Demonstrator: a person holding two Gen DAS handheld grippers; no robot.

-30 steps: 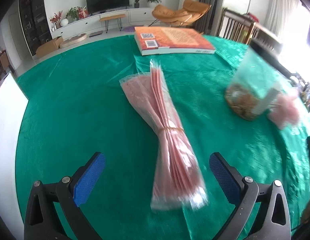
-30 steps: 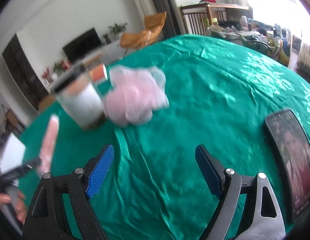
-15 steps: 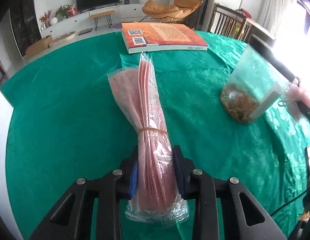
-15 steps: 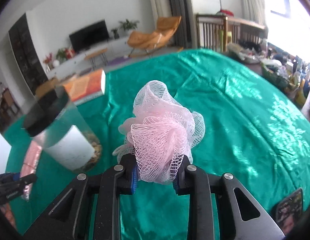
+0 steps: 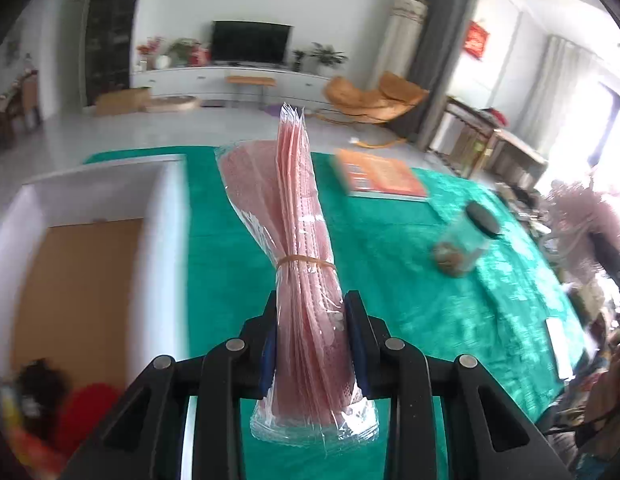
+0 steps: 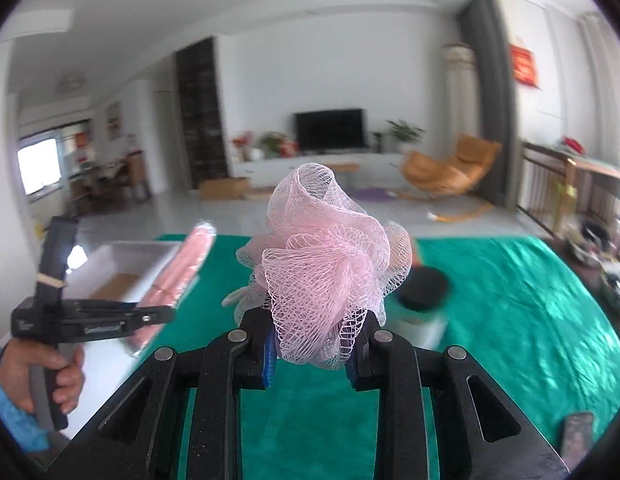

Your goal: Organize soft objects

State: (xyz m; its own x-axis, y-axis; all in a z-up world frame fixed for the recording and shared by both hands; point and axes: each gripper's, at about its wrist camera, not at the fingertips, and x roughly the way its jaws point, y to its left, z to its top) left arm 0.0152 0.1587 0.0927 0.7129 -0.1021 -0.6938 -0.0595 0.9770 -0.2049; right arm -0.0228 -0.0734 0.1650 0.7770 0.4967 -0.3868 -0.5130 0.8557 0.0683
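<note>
My left gripper (image 5: pixel 310 340) is shut on a bundle of pink cloths in clear plastic (image 5: pixel 302 240), bound by a rubber band, and holds it lifted above the green tablecloth (image 5: pixel 409 280). My right gripper (image 6: pixel 310 344) is shut on a pink mesh bath pouf (image 6: pixel 321 256) and holds it up above the table. The pouf shows blurred at the right edge of the left wrist view (image 5: pixel 581 224). The left gripper (image 6: pixel 150 316) with its bundle (image 6: pixel 178 272) shows at the left of the right wrist view.
A white box with a brown bottom (image 5: pixel 90 264) stands at the table's left, also in the right wrist view (image 6: pixel 122 264). A clear jar with a black lid (image 5: pixel 465 248) and an orange book (image 5: pixel 381 180) are on the table. A phone (image 6: pixel 575 432) lies near the right edge.
Both grippers have lifted their loads off the table and swung left, bringing the white box into view. One second ago both were open; they shut on the bundle and the pouf.
</note>
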